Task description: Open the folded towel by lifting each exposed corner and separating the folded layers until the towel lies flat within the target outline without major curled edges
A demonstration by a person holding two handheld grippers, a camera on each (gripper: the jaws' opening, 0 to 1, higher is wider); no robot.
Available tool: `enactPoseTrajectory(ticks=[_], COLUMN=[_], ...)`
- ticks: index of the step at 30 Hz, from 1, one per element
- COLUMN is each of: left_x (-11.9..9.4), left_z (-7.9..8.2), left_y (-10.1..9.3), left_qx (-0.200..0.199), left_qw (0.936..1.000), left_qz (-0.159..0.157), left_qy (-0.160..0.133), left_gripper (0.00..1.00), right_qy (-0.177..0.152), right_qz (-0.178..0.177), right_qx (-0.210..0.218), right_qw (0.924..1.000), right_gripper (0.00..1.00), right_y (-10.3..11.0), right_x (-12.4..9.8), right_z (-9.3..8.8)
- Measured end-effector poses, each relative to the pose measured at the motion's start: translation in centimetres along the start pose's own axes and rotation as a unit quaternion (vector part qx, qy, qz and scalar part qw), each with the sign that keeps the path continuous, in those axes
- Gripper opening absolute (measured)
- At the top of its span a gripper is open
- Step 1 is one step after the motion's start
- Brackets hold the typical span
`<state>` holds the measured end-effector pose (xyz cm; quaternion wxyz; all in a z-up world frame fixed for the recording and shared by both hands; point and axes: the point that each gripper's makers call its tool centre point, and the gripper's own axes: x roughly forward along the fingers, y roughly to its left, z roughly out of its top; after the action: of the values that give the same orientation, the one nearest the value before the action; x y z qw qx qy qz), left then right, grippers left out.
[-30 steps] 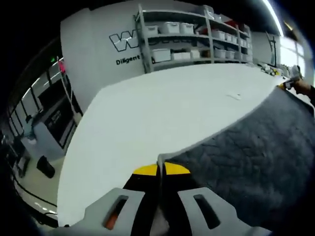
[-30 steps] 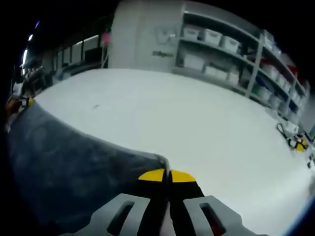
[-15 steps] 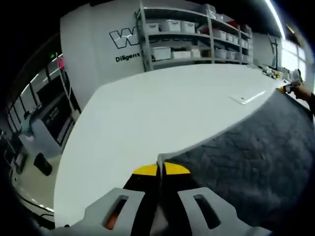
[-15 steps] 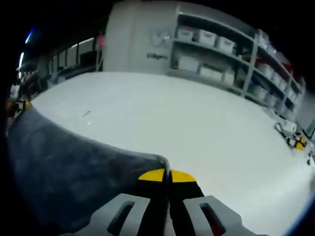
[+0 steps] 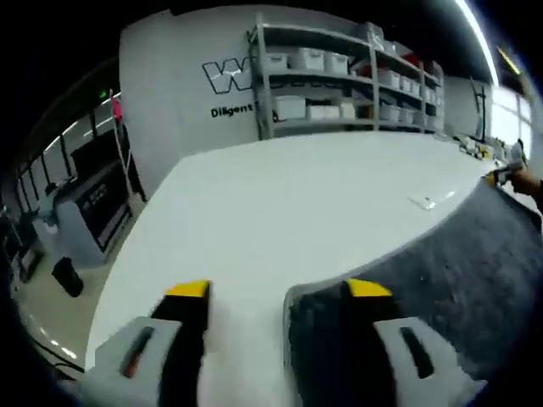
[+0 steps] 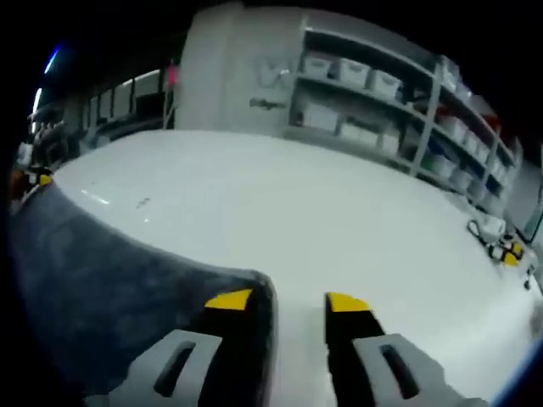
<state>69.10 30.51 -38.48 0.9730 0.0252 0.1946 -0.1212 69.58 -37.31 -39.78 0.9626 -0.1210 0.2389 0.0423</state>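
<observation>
Left tongs are released, jaws wide apart; the dark grey towel lies on the white table at lower right of the left gripper view, its corner between the jaws. Right tongs are also released; towel corner sits at lower left there, by the left jaw. Shelves w/ bins at the top.

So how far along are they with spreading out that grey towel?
Nearly finished, by the look of it. Done: the grey towel lies spread on the white table, its corners down. In hand: the left gripper and right gripper both stand open, each straddling a towel corner. Left: drawing the grippers away and checking the edges against the outline, which I cannot make out here beyond a faint mark.
</observation>
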Motion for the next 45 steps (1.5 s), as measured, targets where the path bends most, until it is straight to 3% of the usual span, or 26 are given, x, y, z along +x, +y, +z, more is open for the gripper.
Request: enactPoseTrajectory(ticks=[1,2,3,4,5,7,8,10,17,22,27,29,33,38,42,45], left_x=[-0.3,-0.8,-0.9,-1.0,-1.0,-0.9,1.0,2.0,2.5,0.3,-2.6,-3.9,-5.7,-8.9,-11.6,-13.1], left_z=[0.0,-0.3,-0.2,0.4,0.6,0.8,1.5,2.1,3.3,4.0,4.6,5.6,7.4,8.3,10.4,10.4], left_y=[0.1,1.1,1.9,2.4,2.6,2.2,4.3,5.2,4.9,2.1,-0.7,-1.7,-3.4,-4.6,-5.0,-6.7], left_qx=[-0.004,0.007,0.015,0.047,0.053,0.038,0.028,0.028,0.031,0.03,0.063,0.059,0.03,0.044,0.044,0.05], left_qw=[1.0,0.9992,0.9979,0.996,0.9951,0.9967,0.9973,0.9975,0.9986,0.9995,0.9977,0.9979,0.998,0.9977,0.997,0.9962], left_qz=[0.003,0.032,0.057,0.075,0.081,0.069,0.064,0.062,0.038,0.007,-0.023,-0.026,-0.036,-0.038,-0.026,-0.035], left_qy=[0.005,0.024,0.025,0.018,0.02,0.017,0.019,0.018,0.019,0.011,0.011,-0.001,-0.041,-0.034,-0.059,-0.061], left_gripper=[0.94,0.92,1.0,0.98,1.0,1.0,1.0,1.0,0.99,0.98,0.98,0.97,0.97,0.96,0.95,0.96], right_qy=[-0.006,-0.004,-0.001,0.018,0.02,0.024,0.023,0.015,0.004,-0.013,-0.041,-0.06,-0.065,-0.07,-0.077,-0.086], right_qz=[-0.005,-0.013,-0.032,-0.046,-0.063,-0.067,-0.064,-0.061,-0.047,-0.018,0.014,0.031,0.041,0.071,0.053,0.056], right_qx=[-0.001,-0.002,-0.009,-0.019,-0.024,-0.018,-0.016,-0.004,0.016,0.031,0.045,0.056,0.061,0.07,0.062,0.054], right_qw=[1.0,0.9999,0.9994,0.9986,0.9975,0.9973,0.9975,0.998,0.9987,0.9993,0.998,0.9961,0.9951,0.9926,0.9936,0.9933], right_gripper=[0.75,0.91,0.99,0.98,0.99,1.0,1.0,1.0,1.0,1.0,1.0,1.0,1.0,1.0,1.0,1.0], right_y=[-0.1,-0.3,-1.0,-1.6,-2.4,-2.8,-3.0,-3.0,-2.2,0.1,2.6,4.1,4.5,4.9,4.4,4.9], right_x=[-0.1,-0.2,-0.4,-0.8,-1.0,-1.2,-1.4,-1.8,-3.7,-6.2,-9.6,-11.6,-12.2,-12.2,-13.1,-14.9], right_z=[0.3,0.3,0.3,-0.2,-0.1,-0.2,-0.2,0.0,1.0,2.0,3.6,4.6,5.4,5.5,5.6,5.6])
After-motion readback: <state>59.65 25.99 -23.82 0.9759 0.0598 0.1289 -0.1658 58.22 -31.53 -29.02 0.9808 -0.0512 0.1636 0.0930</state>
